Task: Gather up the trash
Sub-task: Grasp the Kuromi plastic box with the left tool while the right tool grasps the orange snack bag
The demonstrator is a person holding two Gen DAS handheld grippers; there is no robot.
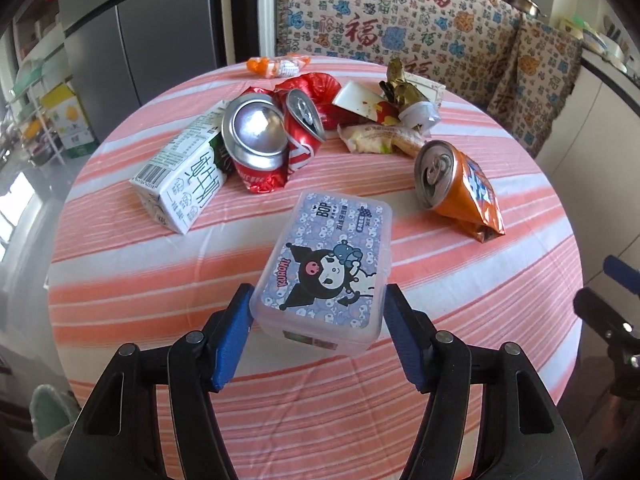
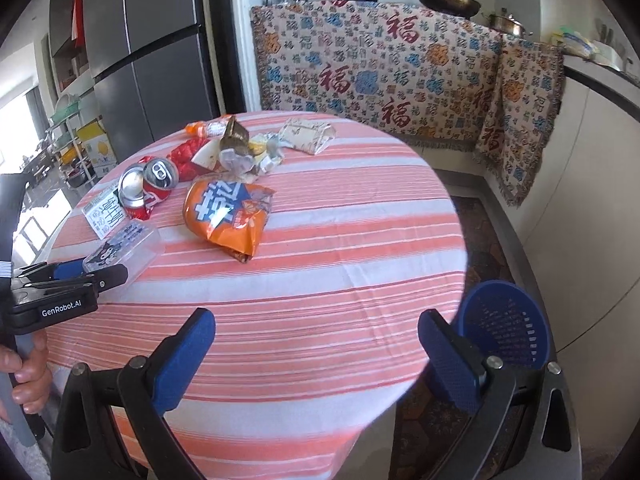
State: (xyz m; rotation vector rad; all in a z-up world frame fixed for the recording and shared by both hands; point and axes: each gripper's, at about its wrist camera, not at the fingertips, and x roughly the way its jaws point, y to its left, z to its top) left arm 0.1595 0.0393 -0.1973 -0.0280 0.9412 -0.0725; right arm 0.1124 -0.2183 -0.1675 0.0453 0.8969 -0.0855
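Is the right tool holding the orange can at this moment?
No, the right tool is open and holds nothing, and the orange can lies apart from it, farther out on the table.

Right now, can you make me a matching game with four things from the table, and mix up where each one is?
Things:
1. plastic box
2. milk carton
3. orange can
4. blue basket

Places or states:
A. on the floor beside the table
B. lying on its side at the left of the trash pile
C. between the left gripper's blue fingers
D. crushed, alone on the right of the tablecloth

Pairs: 1-C, 2-B, 3-D, 4-A
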